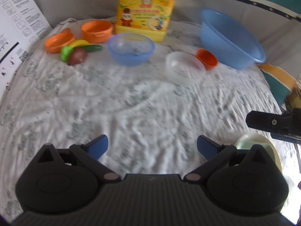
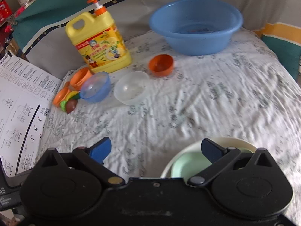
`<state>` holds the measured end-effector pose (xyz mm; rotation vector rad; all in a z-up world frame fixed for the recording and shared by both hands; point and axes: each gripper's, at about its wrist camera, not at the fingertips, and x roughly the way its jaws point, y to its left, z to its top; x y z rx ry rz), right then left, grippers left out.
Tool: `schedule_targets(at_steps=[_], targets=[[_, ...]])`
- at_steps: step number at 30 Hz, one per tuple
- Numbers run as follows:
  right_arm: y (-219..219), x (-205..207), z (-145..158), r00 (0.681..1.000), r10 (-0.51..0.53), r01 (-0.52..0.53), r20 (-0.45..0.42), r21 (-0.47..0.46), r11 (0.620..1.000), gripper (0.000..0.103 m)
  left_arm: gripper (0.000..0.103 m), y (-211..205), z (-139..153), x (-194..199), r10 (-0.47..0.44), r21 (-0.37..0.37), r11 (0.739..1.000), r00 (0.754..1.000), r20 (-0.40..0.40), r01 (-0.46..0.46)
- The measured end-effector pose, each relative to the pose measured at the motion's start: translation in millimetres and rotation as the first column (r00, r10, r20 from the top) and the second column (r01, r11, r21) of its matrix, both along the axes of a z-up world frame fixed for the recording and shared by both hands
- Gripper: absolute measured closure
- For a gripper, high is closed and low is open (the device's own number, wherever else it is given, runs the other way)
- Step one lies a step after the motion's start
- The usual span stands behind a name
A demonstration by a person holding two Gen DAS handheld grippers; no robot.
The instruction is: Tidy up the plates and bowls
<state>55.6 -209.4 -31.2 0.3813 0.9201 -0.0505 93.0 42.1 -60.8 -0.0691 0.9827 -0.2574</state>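
A small blue bowl (image 1: 131,49) (image 2: 96,86), a clear bowl (image 1: 185,67) (image 2: 131,87) and a small orange bowl (image 1: 207,58) (image 2: 160,65) lie on the white cloth. A large blue basin (image 1: 231,39) (image 2: 195,25) stands at the back. A cream bowl with a pale green dish inside (image 2: 190,164) (image 1: 257,141) sits near me, under the right gripper's right finger. My left gripper (image 1: 152,146) is open and empty above the cloth. My right gripper (image 2: 156,149) is open and empty.
A yellow detergent jug (image 1: 145,11) (image 2: 99,43) stands at the back. Orange cups (image 1: 96,31) and toy vegetables (image 1: 79,51) lie at the left. A printed instruction sheet (image 2: 18,103) lies at the cloth's left edge.
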Motion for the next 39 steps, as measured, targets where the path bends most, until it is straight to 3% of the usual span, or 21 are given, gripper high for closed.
schedule_targets(at_steps=[10,18,20,25,34,39], targets=[[41.4,88.0,11.1,0.994,0.106,-0.105,0.038,-0.026,0.994,0.000,0.000,42.9,4.6,79.6,0.134,0.032,0.990,0.990,0.037,-0.135],[65.3,166.6,7.4,0.988,0.147,-0.146,0.042,-0.020,0.989,0.016,0.000,51.5,0.8,142.1,0.184,0.051,0.981,0.982,0.048,-0.187],[68.6,183.7,3.0,0.988,0.150,-0.150,0.035,-0.010,0.989,0.027,0.000,50.5,-1.5,154.9,0.183,0.055,0.981,0.982,0.050,-0.186],[76.5,217.3,-12.6,0.988,0.155,-0.155,0.007,0.018,0.988,0.040,0.001,46.2,-9.3,178.1,0.179,0.060,0.981,0.983,0.049,-0.182],[92.3,248.5,-39.8,0.983,0.181,-0.181,-0.033,0.007,0.984,0.073,0.032,41.0,-22.3,196.9,0.159,0.034,0.987,0.987,0.028,-0.160],[101.3,252.5,-50.7,0.979,0.199,-0.199,-0.049,0.011,0.980,0.088,0.072,38.8,-28.0,200.8,0.130,0.008,0.991,0.991,0.014,-0.131]])
